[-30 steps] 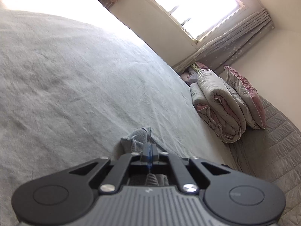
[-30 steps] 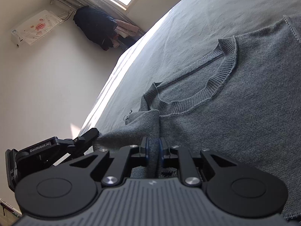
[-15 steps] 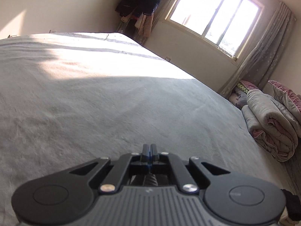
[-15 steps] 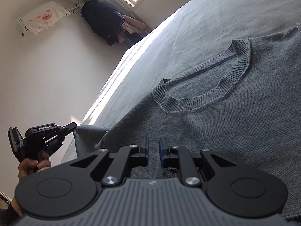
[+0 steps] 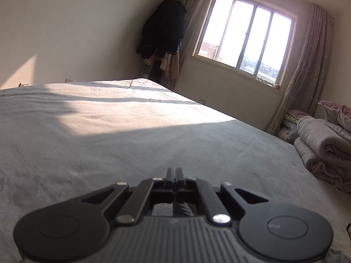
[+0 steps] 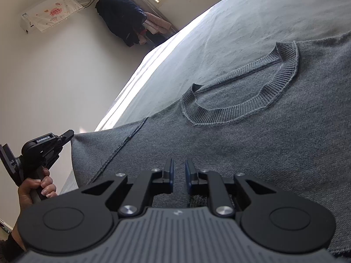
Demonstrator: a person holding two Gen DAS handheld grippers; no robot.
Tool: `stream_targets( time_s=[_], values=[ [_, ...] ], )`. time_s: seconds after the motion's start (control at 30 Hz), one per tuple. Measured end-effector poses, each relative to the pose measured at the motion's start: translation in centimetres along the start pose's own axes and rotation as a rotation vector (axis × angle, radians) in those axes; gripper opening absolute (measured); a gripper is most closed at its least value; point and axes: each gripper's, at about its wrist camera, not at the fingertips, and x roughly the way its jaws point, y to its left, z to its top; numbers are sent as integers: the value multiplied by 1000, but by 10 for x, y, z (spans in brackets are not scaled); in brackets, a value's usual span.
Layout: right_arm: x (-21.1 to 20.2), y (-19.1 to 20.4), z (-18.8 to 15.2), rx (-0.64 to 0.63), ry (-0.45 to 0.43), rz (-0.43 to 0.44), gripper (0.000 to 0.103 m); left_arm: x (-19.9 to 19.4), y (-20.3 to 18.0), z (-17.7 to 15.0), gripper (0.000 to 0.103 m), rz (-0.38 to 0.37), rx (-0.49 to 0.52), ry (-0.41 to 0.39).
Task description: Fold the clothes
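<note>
grey sweater (image 6: 252, 144) lies flat on the bed (image 5: 109, 135), collar up. right gripper (image 6: 177, 171) hovers over it, fingers narrowly parted, empty. left gripper (image 5: 174, 175) fingers pressed together, gripping nothing.

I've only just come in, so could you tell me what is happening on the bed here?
A person is folding clothes with handheld tongs, one pair in each hand. A grey knit sweater lies spread flat on the bed, collar facing up. The right tongs are open above the sweater's chest, gripping nothing. The left tongs are shut and empty, held by a hand just off the sweater's sleeve edge. No fold is visible.
</note>
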Motion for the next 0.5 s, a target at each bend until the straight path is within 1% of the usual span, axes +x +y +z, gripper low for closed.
stream_targets(
  time_s=[0.07, 0.1, 0.17, 0.2, 0.23, 0.3, 0.4, 0.5],
  values=[
    [0, 0, 0, -4, 2, 1, 18, 15, 3, 0, 1, 53, 5, 45],
    [0, 0, 0, -6, 3, 1, 18, 22, 8, 1, 2, 64, -22, 77],
    [0, 0, 0, -6, 2, 2, 18, 19, 14, 1, 7, 53, -62, 89],
    [0, 0, 1, -5, 1, 3, 18, 16, 17, 0, 13, 45, -76, 94],
    [-1, 0, 1, -4, 1, 4, 18, 13, 17, -2, 21, 46, -71, 105],
    [-1, 0, 1, -5, 0, 6, 18, 7, 18, -6, 33, 48, -61, 129],
    [0, 3, 0, -23, 8, 11, 18, -3, 21, -16, 34, 37, -75, 161],
    [1, 7, -1, -41, 15, 17, 18, -4, 25, -26, 39, 29, -91, 191]
  ],
)
